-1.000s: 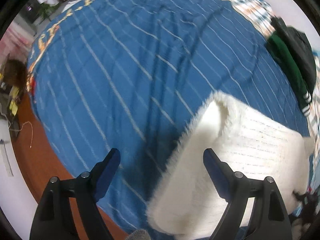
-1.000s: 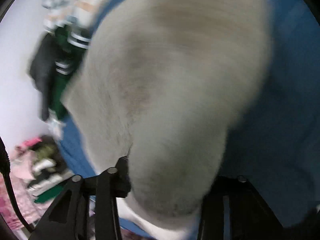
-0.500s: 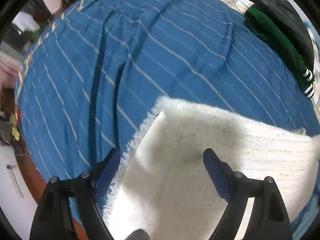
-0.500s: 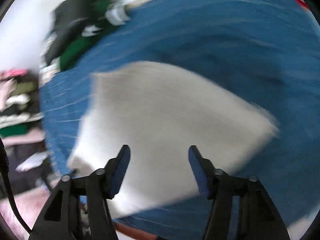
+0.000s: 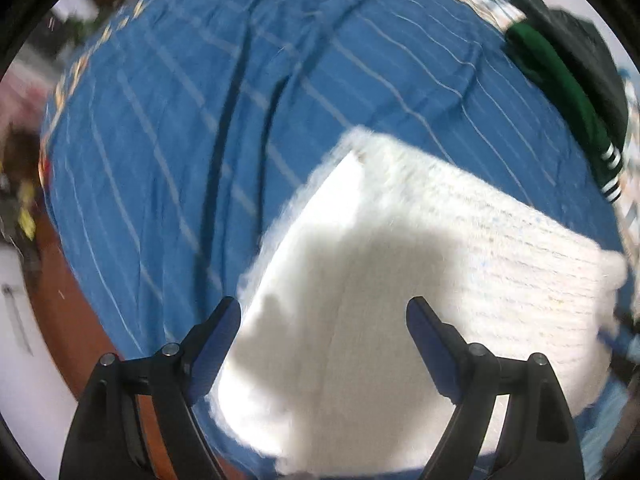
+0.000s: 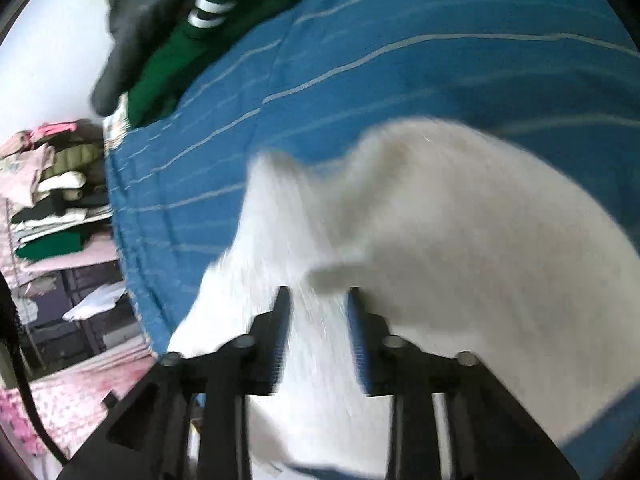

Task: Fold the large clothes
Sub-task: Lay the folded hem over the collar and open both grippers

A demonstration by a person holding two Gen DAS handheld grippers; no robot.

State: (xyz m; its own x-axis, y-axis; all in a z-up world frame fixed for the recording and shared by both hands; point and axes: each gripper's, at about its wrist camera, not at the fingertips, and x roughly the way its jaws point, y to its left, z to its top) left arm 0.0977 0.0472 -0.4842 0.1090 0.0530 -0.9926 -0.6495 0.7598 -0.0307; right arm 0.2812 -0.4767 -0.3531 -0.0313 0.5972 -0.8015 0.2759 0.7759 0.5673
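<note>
A fluffy white garment lies folded on a blue striped bedspread. My left gripper is open and empty, hovering just above the garment's near left part. In the right wrist view the white garment is blurred, and one part of it is lifted into a hump. My right gripper has its jaws narrowed with a fold of the white garment between them.
A green garment with white stripes and a black one lie at the bed's far right edge, also in the right wrist view. Shelves of folded clothes stand beside the bed. Brown floor shows at left.
My right gripper went from open above the flat garment to narrowed on a fold of it. The left gripper stayed open and shifted slightly over the garment.
</note>
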